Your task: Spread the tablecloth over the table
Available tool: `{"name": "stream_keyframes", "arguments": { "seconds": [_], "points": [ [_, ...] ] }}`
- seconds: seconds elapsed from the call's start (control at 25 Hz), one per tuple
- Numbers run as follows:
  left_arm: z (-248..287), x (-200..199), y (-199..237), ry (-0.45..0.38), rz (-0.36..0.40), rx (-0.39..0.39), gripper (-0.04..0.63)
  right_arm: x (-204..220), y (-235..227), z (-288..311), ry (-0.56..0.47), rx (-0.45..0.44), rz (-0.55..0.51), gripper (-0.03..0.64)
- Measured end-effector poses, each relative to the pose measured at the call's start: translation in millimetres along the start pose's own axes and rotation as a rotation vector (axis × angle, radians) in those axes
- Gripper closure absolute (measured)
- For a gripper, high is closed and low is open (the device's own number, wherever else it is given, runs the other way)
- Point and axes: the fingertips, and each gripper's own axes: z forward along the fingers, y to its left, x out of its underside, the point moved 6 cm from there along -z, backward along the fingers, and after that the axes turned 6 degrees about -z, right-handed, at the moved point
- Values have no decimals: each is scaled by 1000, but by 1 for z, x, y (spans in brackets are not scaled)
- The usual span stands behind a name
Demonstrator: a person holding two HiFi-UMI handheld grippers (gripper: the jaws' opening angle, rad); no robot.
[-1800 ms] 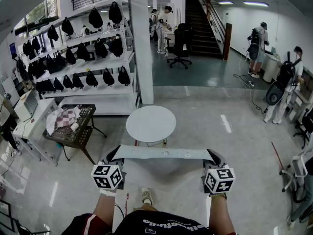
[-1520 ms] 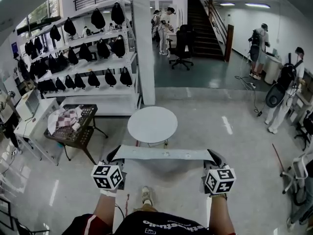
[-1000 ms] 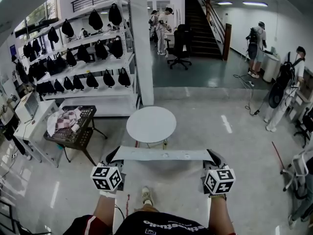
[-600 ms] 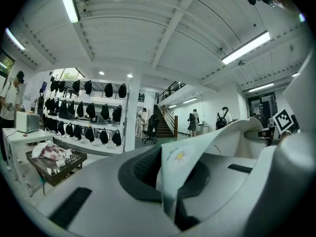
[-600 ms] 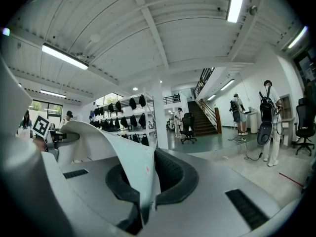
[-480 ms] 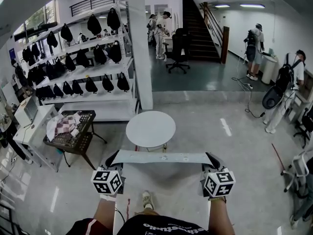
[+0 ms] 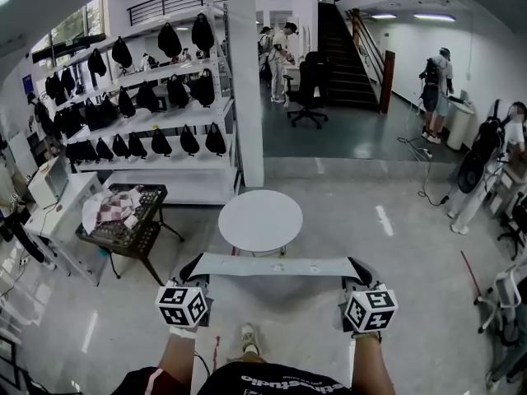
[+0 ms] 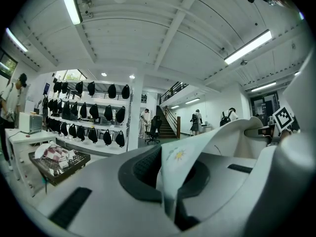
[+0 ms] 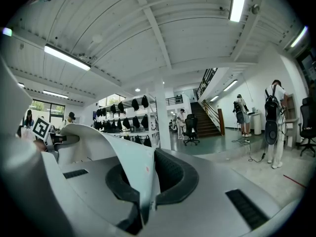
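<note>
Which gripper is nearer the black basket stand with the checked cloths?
Left. The left gripper is just right of the basket stand; the right gripper is across the stretched tablecloth.

Head camera: high on the person, facing forward and steeply down. It has the left gripper and right gripper near, the table just beyond, the shelves far left and the stairs far, right of centre. Gripper cameras: each rides close behind its own jaws, facing about level along them, wide enough to take in the ceiling. All three share the cloth strung between the grippers, the shelves and the stairs; each gripper view also catches the other gripper's cube at its edge.
</note>
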Motion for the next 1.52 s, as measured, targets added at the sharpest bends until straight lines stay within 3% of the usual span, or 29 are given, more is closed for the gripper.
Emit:
{"name": "stream_keyframes", "arguments": {
  "seconds": [0.8, 1.52],
  "points": [
    [34, -12, 31, -15, -28, -28, 577, -18, 3, 52, -52, -37, -28, 584],
    [79, -43, 45, -42, 13, -25, 577, -42, -11, 100, -52, -44, -51, 584]
  ]
}}
